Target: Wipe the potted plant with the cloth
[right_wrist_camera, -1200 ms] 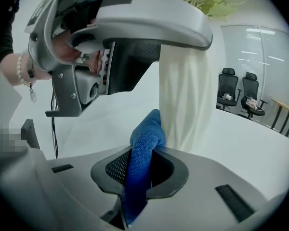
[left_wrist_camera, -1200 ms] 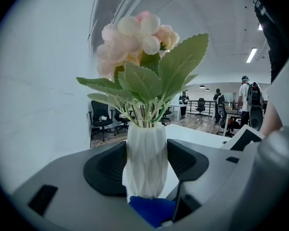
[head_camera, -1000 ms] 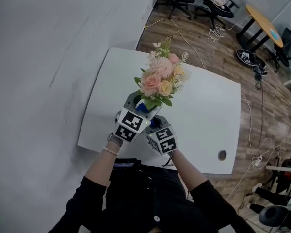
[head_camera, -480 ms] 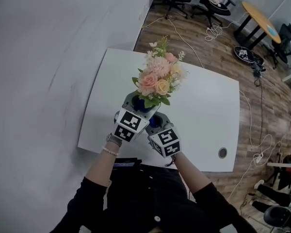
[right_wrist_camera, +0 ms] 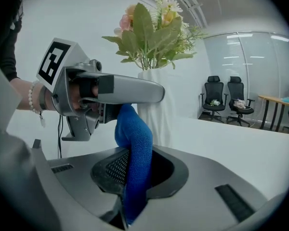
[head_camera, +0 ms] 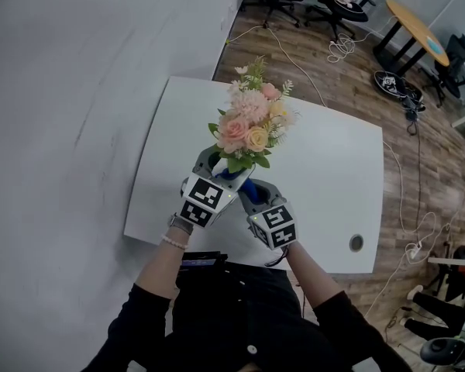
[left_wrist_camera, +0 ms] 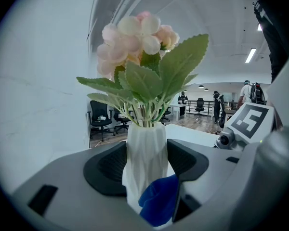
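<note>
One potted plant (left_wrist_camera: 145,153), one blue cloth (right_wrist_camera: 135,148)

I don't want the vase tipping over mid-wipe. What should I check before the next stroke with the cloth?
1. Left gripper clamped on the white ribbed vase: ok.
2. Right gripper clamped on the blue cloth: ok.
3. Cloth touching the vase's lower side: ok.
4. Vase upright: ok.
5. Vase base resting on the white table: cannot tell, hidden by the grippers.
</note>
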Motion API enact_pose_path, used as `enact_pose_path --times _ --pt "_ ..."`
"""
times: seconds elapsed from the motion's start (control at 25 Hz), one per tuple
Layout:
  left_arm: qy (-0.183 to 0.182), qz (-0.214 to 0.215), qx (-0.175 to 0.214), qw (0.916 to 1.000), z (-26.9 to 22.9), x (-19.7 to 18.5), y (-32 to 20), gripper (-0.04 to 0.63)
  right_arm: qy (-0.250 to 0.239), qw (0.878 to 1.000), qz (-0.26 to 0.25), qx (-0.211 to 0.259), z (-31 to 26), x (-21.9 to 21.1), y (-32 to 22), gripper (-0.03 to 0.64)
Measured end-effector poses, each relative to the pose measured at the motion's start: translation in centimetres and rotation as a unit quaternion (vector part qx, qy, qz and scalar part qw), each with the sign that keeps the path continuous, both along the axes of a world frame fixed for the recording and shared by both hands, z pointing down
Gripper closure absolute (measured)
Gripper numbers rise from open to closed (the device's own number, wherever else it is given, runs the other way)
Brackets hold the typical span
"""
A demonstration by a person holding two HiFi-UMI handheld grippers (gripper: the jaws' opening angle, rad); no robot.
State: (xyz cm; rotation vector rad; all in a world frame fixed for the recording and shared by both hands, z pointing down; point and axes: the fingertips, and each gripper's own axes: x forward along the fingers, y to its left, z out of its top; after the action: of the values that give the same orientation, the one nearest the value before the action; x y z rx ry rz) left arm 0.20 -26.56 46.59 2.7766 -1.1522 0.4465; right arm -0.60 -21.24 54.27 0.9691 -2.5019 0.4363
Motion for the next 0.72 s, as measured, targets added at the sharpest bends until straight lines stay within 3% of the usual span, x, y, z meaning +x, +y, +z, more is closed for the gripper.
enact_pose_path --times 0.36,0.72 --pt "0.004 0.018 0.001 0.9998 -0.5 -0.7 -0.2 0.324 0.056 0.998 -0.022 -0.023 0.7 4.1 0.4 0.528" --pt "0.010 0.073 0.004 0.9973 -0.1 -0.1 0.2 0.325 0.072 0.997 0.005 0.032 -2.1 10.1 -4.3 0.528"
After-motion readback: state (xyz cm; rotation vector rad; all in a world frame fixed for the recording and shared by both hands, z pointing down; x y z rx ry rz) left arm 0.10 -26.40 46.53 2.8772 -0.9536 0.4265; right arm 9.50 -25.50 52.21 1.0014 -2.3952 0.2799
